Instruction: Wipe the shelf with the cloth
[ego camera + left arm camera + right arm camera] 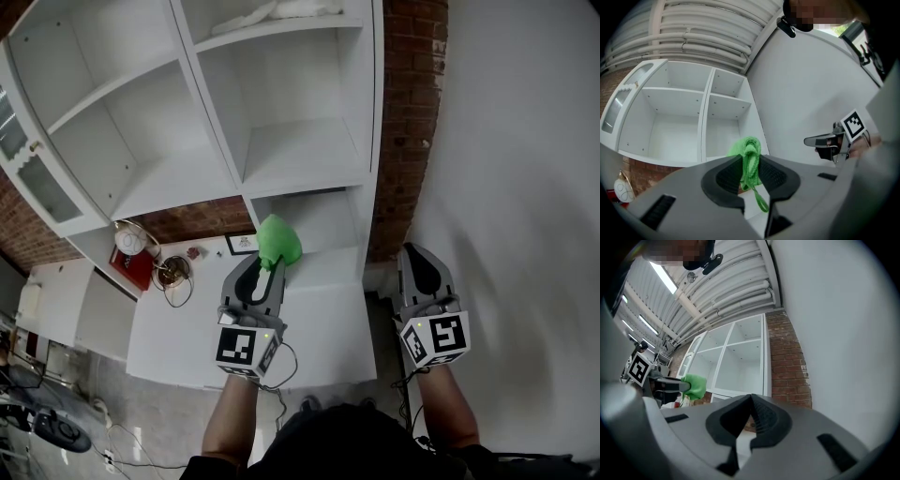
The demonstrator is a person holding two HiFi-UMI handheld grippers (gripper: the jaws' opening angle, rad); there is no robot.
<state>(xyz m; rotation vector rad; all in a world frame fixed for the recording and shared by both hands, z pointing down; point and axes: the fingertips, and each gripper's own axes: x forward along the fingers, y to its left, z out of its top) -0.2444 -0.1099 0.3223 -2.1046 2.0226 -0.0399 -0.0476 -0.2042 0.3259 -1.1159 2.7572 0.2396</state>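
Left tongs [751,163] clamped on the cloth [749,149], jaws narrow with the green fabric pinched between the pads. Most of it is bunched above the tips, and a thin loop hangs down between the jaws.

Right tongs [751,398] closed, jaws meeting at the tips, nothing between them.

Shelf [300,155]: white unit with open compartments in two columns, boards bare. One pale crumpled thing [281,11] lies on the top right board; cannot tell what it is.

Cloth position: in the head view it sits before the mouth of the shelf's lowest right compartment. Cannot tell whether it touches the board or edge there.

Left tongs reach in from below the shelf, over the white table [187,328] that runs under it. Right tongs are held off the shelf's right side, in front of the white wall [516,141] and near the foot of the brick strip [405,112] that borders the shelf. They are apart from the left tongs.

On the table, below the shelf's left column:
- a round white object [131,240]
- a red item [131,268]
- a gold wire ring piece [173,272]
- a small frame [241,244] close to the cloth

A glass-fronted door [23,155] stands left of the shelf.
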